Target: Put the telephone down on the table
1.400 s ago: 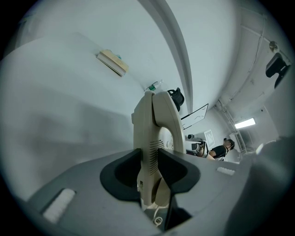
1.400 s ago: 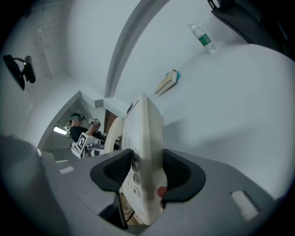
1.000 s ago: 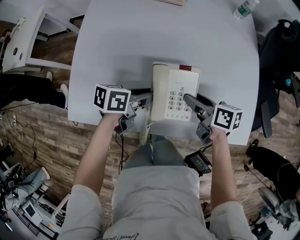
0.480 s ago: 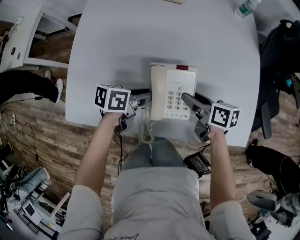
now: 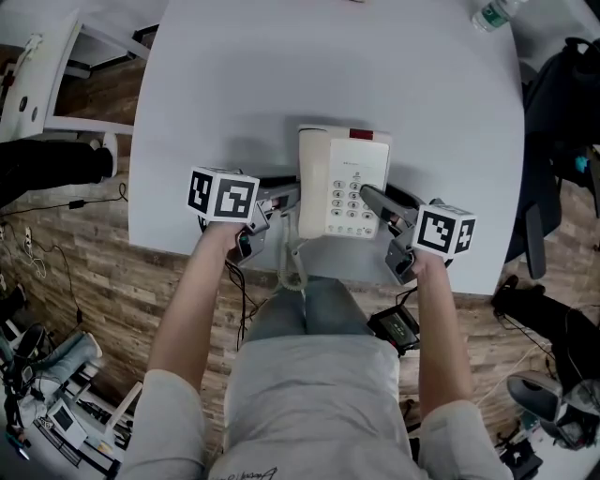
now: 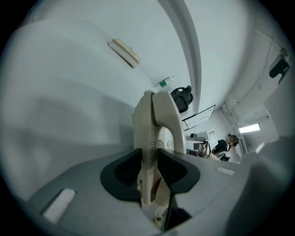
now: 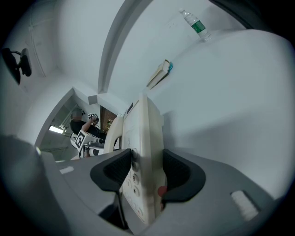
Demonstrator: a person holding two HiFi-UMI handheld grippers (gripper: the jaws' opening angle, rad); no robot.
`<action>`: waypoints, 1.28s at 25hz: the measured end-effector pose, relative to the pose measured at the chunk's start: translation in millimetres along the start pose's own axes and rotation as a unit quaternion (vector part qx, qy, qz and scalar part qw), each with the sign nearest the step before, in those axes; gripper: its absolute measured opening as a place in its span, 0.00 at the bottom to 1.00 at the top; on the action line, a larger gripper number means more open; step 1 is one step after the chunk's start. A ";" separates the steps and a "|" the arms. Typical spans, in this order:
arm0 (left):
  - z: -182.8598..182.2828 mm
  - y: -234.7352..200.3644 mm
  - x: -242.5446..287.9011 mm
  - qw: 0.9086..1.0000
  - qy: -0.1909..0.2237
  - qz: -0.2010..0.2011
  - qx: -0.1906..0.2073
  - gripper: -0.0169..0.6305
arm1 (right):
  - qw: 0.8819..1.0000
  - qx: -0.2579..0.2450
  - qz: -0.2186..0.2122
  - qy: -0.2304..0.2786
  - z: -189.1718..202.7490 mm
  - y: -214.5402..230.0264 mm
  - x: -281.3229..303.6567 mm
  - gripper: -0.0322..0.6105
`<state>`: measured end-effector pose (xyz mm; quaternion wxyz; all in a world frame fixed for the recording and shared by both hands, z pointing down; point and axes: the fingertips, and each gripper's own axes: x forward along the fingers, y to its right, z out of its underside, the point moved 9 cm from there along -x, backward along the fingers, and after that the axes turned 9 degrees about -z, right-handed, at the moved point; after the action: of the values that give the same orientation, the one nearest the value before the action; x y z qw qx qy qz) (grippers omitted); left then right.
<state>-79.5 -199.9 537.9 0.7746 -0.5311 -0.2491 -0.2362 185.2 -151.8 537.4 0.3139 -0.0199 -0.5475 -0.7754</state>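
We held the telephone (image 5: 342, 183) between both tools above the near part of the white table (image 5: 234, 94), its keypad up and its near end just inside the table's near edge. We could not tell whether its base touched the top. The left gripper (image 5: 284, 198) was clamped on the handset side. In the left gripper view its dark pads (image 6: 177, 168) pressed on the cream casing (image 6: 154, 133) from both flanks. The right gripper (image 5: 375, 200) was closed on the keypad side, and in the right gripper view its pads (image 7: 177, 175) squeezed the body (image 7: 145, 133) with the keys facing left. The coiled cord (image 5: 292, 267) hung over the table's near edge toward our lap.

Beyond the telephone the tabletop lay bare and wide, and it was bare on either side as well. A water bottle (image 5: 487, 14) lay well apart at the far right corner. A book (image 7: 159, 73) sat at the far edge. A dark chair (image 5: 562, 94) stood just off the right edge, and white furniture (image 5: 37, 84) stood off the left.
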 end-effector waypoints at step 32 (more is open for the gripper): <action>3.6 -6.5 8.3 1.000 0.004 -0.008 -0.012 0.23 | 1.000 0.014 0.011 -0.015 2.8 16.7 4.4 0.41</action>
<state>-77.8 -199.5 548.9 0.7671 -0.5379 -0.2472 -0.2473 189.3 -154.8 554.1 0.3139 -0.0333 -0.5629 -0.7639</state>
